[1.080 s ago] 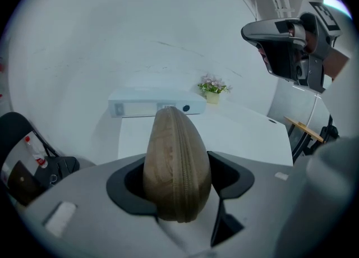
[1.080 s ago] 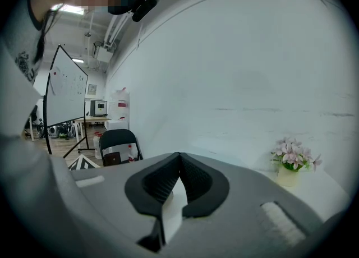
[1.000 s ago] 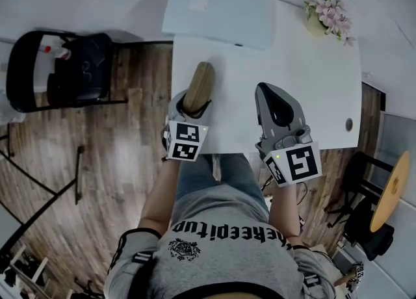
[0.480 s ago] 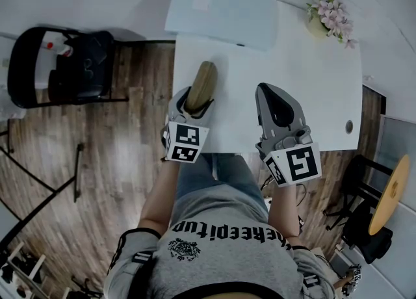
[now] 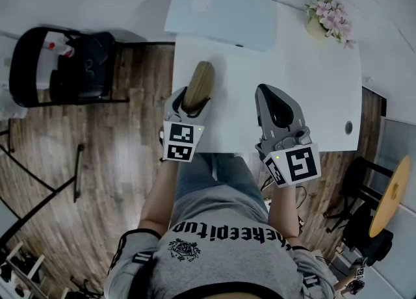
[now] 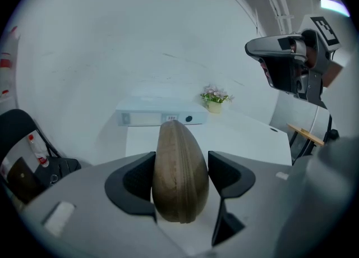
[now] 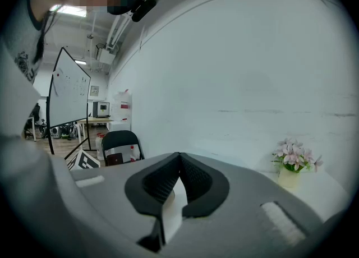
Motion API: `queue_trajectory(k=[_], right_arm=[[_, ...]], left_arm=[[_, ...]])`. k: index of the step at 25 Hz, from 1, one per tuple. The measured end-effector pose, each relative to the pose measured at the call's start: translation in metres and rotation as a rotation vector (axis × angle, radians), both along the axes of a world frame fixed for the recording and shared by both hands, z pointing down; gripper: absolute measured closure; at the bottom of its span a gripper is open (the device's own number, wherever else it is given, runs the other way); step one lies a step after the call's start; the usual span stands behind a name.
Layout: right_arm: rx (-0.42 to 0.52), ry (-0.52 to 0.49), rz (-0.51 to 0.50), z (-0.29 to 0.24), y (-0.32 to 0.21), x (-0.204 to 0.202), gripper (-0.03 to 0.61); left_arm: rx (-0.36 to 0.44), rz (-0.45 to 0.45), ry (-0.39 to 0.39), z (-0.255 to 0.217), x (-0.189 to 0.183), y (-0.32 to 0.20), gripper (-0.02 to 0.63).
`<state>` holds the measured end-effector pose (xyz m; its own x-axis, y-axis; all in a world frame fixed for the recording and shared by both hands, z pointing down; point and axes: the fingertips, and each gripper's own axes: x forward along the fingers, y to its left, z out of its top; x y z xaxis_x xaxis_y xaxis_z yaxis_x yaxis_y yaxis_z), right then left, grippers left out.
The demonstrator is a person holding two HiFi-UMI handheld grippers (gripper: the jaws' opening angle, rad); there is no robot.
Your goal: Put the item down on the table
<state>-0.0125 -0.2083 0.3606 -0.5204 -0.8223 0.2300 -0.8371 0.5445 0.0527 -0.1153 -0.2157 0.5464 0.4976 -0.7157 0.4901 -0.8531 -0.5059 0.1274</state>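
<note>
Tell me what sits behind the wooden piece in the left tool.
Behind the wooden piece, clamped in the left tool, white table runs back to a flat pale-blue binder and a flower pot by the wall. The table strip straight behind the piece is hidden.

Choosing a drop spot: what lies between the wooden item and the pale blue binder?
Nothing: the head view shows only bare white table between the wooden item and the binder.

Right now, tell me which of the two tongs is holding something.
The left tongs: they clamp a brown wooden oval piece. The right tongs are shut tip to tip, empty.
</note>
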Motion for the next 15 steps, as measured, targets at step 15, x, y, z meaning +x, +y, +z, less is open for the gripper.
queue_trajectory(k=[15], right_arm=[[0.017, -0.014, -0.036, -0.005, 0.002, -0.001, 0.578]], left_arm=[[0.077, -0.031, 0.027, -0.031, -0.007, 0.002, 0.312]])
